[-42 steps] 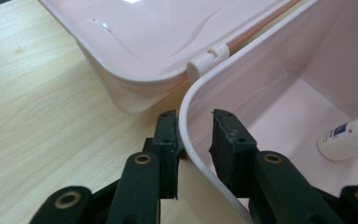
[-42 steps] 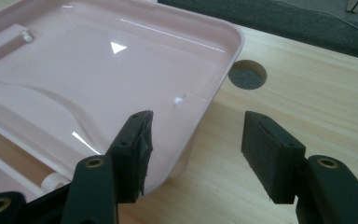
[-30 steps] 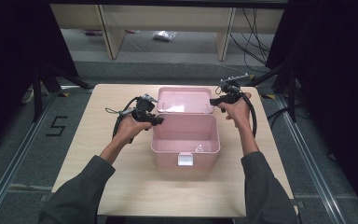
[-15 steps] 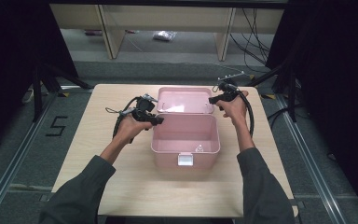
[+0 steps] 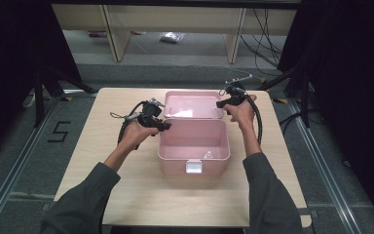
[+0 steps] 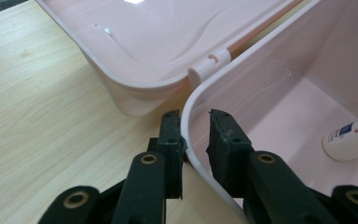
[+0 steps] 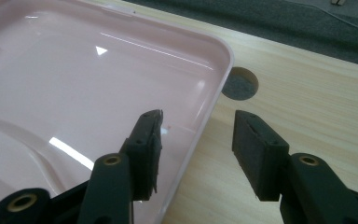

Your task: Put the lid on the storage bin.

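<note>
**A:** Pink plastic box (image 5: 195,141) sits mid-table (image 5: 102,126), lid (image 5: 192,103) swung fully back and lying flat behind it, still hinged.

**B:** Left gripper (image 6: 195,135)?

**A:** At the box's left wall, back corner near the hinge (image 6: 209,65). Jaws straddle the rim, one outside, one inside. Outer pad touches the wall; inner pad has a sliver of gap. Narrow, but can't tell whether it's actually clamping.

**B:** Right gripper (image 7: 196,149)?

**A:** Over the lid's right edge. One jaw hangs inside the lid, the other outside over bare wood. Jaws have just been closing, with the lid rim between them. Pads aren't on it; medium gap, nothing held.

**B:** Anything in the box?

**A:** Small white bottle (image 6: 352,138) lying on its side on the box floor, towards the front wall. Blue-and-red label, text too small to read.

**B:** Latch?

**A:** White tab (image 5: 195,167) on the front face, hanging free.

**B:** Other table features?

**A:** Round hole (image 7: 240,84) in the tabletop just beside the lid's far right corner. Cables (image 5: 259,122) trail from both grippers.
</note>
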`<act>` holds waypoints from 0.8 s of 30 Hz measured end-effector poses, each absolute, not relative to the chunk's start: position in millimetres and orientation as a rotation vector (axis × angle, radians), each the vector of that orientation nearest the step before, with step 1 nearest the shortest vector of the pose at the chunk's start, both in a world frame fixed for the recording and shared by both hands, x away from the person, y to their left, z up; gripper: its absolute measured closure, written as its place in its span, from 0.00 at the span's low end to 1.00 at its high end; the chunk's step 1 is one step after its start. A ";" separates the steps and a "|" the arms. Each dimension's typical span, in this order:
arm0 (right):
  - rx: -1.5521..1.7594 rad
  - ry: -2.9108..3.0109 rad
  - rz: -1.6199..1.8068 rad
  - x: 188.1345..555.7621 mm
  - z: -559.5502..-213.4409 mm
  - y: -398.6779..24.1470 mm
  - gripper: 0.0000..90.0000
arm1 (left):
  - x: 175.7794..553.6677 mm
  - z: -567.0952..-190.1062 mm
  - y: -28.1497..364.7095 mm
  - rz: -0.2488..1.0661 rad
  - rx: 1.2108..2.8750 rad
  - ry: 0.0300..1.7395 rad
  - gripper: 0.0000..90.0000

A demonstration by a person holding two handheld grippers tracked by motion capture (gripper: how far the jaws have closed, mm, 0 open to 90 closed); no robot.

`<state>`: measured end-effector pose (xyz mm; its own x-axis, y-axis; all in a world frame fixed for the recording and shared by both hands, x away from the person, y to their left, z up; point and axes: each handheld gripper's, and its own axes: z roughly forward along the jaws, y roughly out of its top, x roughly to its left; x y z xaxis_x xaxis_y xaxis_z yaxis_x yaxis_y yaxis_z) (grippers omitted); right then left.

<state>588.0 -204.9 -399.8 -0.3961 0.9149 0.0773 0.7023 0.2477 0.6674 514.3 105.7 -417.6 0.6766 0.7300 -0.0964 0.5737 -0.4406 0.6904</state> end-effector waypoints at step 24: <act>1.509 2.122 0.944 603.2 -413.5 -207.8 0.70 | 513.1 -419.0 107.0 0.288 2.152 0.986 0.83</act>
